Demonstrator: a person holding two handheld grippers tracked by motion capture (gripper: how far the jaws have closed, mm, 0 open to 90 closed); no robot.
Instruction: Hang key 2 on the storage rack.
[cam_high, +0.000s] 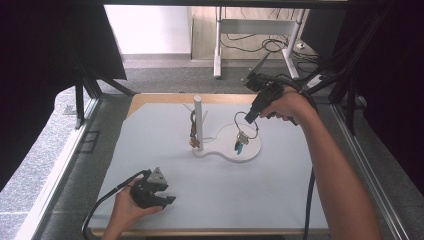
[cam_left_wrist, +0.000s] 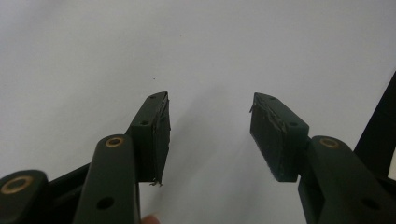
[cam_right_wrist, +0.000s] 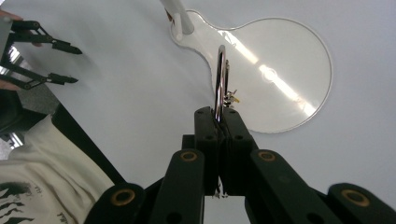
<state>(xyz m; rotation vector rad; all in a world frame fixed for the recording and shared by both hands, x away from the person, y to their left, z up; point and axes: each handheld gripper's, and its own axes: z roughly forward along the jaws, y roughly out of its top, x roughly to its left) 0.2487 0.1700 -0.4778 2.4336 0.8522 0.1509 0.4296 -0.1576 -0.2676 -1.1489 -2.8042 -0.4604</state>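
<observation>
Item: key ring (cam_high: 246, 123), metal loop w/ keys and a blue tag (cam_high: 240, 147) hanging below. Loc: in the air over the round end of the white stand base (cam_high: 252, 150), toward the mat's far right part.

R gripper (cam_high: 248, 119): jaws together, clamped on the ring's loop (cam_right_wrist: 220, 77).

L gripper (cam_high: 167, 196): near front-left edge of the mat (cam_high: 165, 160), jaws apart, nothing between, pads (cam_left_wrist: 159, 135) over bare mat.

Status (est.): ring gripped and lifted; hanging it on the upright post (cam_high: 198, 122) looks like what's left. Not yet on a peg.

Nearby: second bunch (cam_high: 193, 135) already hangs on the post's near side, touching it.

Obstruction: that bunch takes one side of the post; dangling keys may swing into it. Rest of mat bare.
</observation>
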